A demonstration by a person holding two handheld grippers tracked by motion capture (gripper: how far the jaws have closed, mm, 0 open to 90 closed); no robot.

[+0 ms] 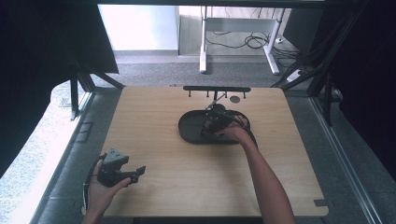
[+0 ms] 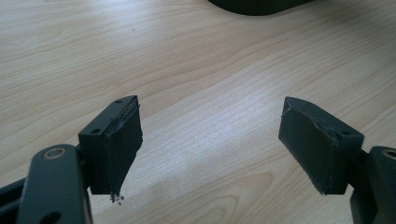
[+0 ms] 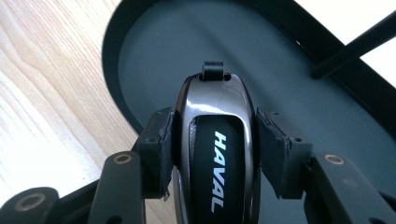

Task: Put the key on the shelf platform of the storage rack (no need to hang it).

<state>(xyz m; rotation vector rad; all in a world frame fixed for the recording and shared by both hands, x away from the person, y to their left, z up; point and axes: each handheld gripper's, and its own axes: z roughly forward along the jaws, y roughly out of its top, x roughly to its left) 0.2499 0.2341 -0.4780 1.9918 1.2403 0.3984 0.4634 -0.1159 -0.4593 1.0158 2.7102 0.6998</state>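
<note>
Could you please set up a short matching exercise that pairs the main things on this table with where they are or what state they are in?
Things:
1. key fob
2. left gripper
3. dark oval tray
4. black hook rack

Places or states:
A. stands at the far edge of the wooden table
B. lies on the far half of the table, under the right gripper
C. jaws wide apart over bare wood
D. clamped between two black jaws, above the tray

Pairs: 1-D, 2-C, 3-B, 4-A
</note>
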